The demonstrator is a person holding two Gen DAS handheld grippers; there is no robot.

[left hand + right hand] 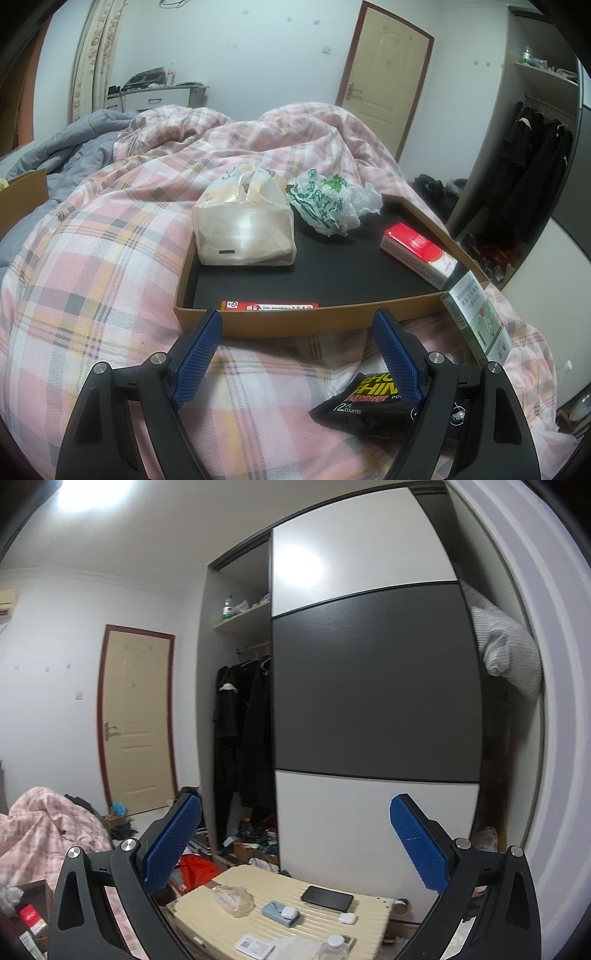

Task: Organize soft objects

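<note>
Blue-padded, my left tongs (297, 332) gape empty over the pink plaid quilt (92, 266), a black wipes pouch (364, 404) lying beneath their right finger. Beyond, the cardboard tray (295, 321) holds a tissue pack (245, 236) and crumpled bag (325, 206). My right tongs (295, 840) gape empty toward the wardrobe (376, 679).

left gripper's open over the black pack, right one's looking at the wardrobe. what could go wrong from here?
1. The black wipes pack lies partly under the left gripper's right finger; closing could pinch the quilt too.
2. The green box leans beside the tray; a lift might topple it.
3. The right gripper faces the wardrobe, so it cannot see the tray.
</note>
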